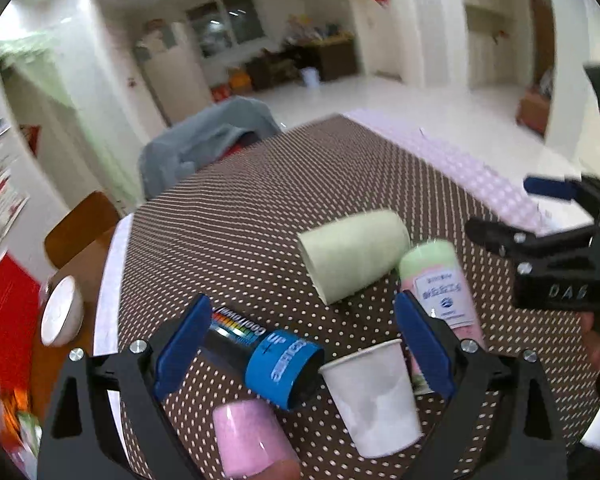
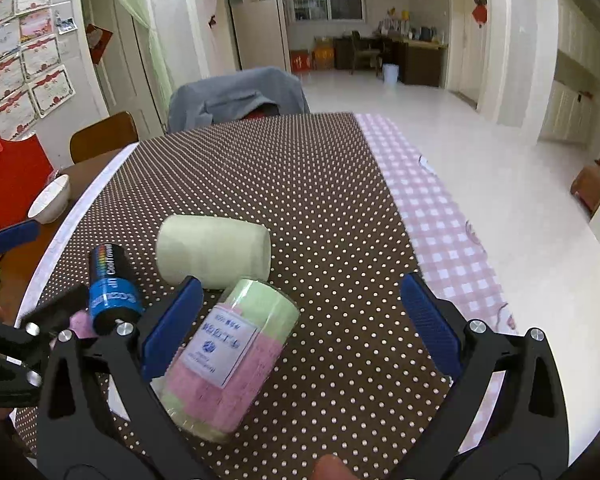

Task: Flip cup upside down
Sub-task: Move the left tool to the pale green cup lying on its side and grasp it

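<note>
A white paper cup (image 1: 374,398) stands on the brown dotted tablecloth (image 1: 260,208), mouth up and tilted, between the blue fingers of my left gripper (image 1: 304,354). The left gripper is open and nothing is gripped. My right gripper (image 2: 300,328) is open and empty over the cloth, with a pink-and-green towel pack (image 2: 228,356) lying between its fingers. The cup is hidden in the right wrist view. The right gripper also shows at the right edge of the left wrist view (image 1: 512,216).
A black and blue tube (image 1: 268,352) lies left of the cup, also in the right wrist view (image 2: 110,286). A pale green roll (image 1: 352,256), a pink roll (image 1: 248,436) and the towel pack (image 1: 440,284) lie around it. A white bowl (image 1: 60,312) sits at the left table edge.
</note>
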The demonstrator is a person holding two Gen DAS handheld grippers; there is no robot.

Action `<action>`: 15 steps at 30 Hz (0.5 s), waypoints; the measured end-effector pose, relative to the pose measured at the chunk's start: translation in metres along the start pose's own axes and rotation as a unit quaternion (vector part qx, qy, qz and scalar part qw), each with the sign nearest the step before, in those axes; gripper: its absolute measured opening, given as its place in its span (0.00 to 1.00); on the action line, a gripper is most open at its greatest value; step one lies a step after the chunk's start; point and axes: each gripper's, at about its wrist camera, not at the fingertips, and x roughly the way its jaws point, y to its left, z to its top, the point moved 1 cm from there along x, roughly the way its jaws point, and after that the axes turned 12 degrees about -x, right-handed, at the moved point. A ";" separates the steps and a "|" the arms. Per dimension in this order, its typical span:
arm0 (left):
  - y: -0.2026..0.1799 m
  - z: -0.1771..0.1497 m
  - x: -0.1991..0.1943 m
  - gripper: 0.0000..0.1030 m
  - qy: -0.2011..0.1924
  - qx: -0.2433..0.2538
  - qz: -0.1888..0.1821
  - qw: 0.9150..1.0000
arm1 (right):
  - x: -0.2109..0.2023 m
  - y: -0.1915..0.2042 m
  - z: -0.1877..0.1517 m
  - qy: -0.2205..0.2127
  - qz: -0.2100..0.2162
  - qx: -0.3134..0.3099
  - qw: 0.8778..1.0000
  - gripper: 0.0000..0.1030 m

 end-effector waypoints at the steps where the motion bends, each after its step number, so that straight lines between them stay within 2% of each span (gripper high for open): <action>1: -0.003 0.001 0.008 0.88 0.008 0.014 -0.004 1.000 | 0.005 -0.001 0.000 0.004 0.002 0.002 1.000 0.94; 8: -0.017 0.012 0.059 0.88 0.063 0.089 -0.023 0.994 | 0.042 -0.011 -0.003 0.039 0.021 0.020 0.999 0.94; 15: -0.027 0.020 0.102 0.88 0.119 0.167 -0.044 0.978 | 0.060 -0.021 -0.006 0.053 0.031 0.040 0.997 0.94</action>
